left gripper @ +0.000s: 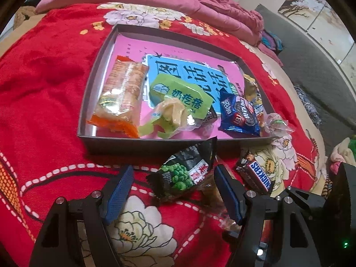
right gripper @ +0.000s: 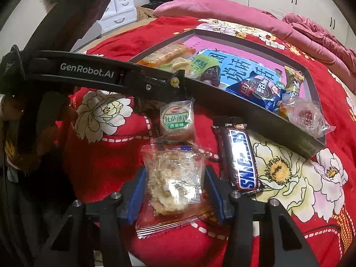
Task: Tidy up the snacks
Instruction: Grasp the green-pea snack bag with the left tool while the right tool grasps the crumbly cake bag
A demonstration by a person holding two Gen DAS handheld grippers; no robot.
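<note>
A dark shallow box (left gripper: pixel 142 143) on the red floral bedspread holds several snacks: an orange cracker pack (left gripper: pixel 121 95), a green packet (left gripper: pixel 180 98) and a blue cookie pack (left gripper: pixel 239 113). My left gripper (left gripper: pixel 173 191) is open, its fingers on either side of a black green-pea packet (left gripper: pixel 187 173) lying just outside the box. A Snickers bar (left gripper: pixel 258 175) lies to its right. My right gripper (right gripper: pixel 174 184) stands around a clear crumbly-biscuit packet (right gripper: pixel 175 178), pads close to its sides. A round biscuit pack (right gripper: pixel 176 118) and the Snickers bar (right gripper: pixel 241 155) lie beyond.
The left gripper's black body (right gripper: pixel 89 73) crosses the right wrist view in front of the box (right gripper: pixel 307 144). A clear wrapped candy (right gripper: pixel 304 115) sits at the box's near corner. Pink bedding (left gripper: pixel 211 2) is piled behind. A grey floor mat (left gripper: pixel 311 66) lies to the right.
</note>
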